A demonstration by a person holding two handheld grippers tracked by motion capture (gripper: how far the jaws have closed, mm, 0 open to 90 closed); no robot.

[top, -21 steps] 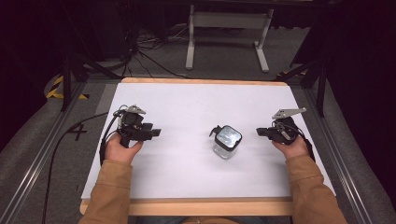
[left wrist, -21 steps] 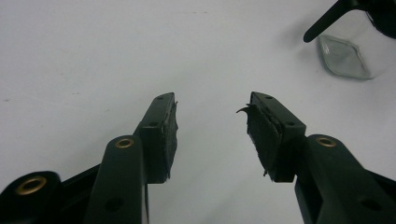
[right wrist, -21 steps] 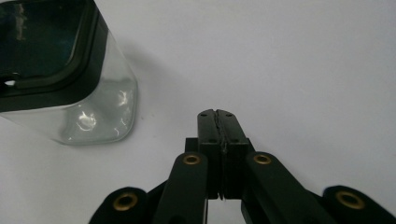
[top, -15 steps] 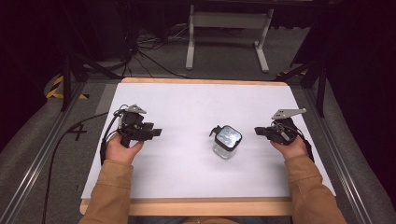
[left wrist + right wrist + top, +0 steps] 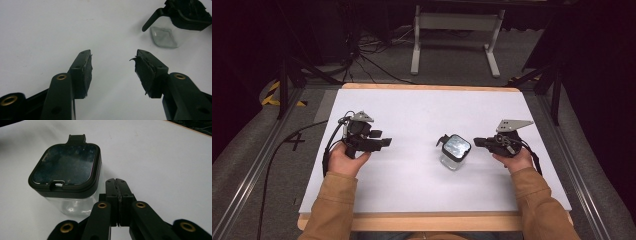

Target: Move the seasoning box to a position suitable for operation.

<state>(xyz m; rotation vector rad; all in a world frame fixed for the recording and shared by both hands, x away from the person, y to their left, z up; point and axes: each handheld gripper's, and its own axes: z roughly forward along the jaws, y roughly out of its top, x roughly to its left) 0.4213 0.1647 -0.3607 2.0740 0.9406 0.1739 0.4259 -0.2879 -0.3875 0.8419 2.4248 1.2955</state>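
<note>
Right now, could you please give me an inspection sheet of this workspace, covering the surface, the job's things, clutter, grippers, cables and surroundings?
Surface: white table top with a wooden edge, flat and bare around the work.
Job's things: one clear square container with a dark lid, upright, lid on, its latch tab sticking out on one side.
Clutter: nothing seen.
Grippers: left gripper open, nothing between the jaws, held apart from the container; right gripper shut on nothing, just beside the container.
Cables: a black cable trails from the left gripper off the table's left side; more cables lie on the floor beyond.
Surroundings: grey carpet, a metal stand behind the table, dark room.
</note>
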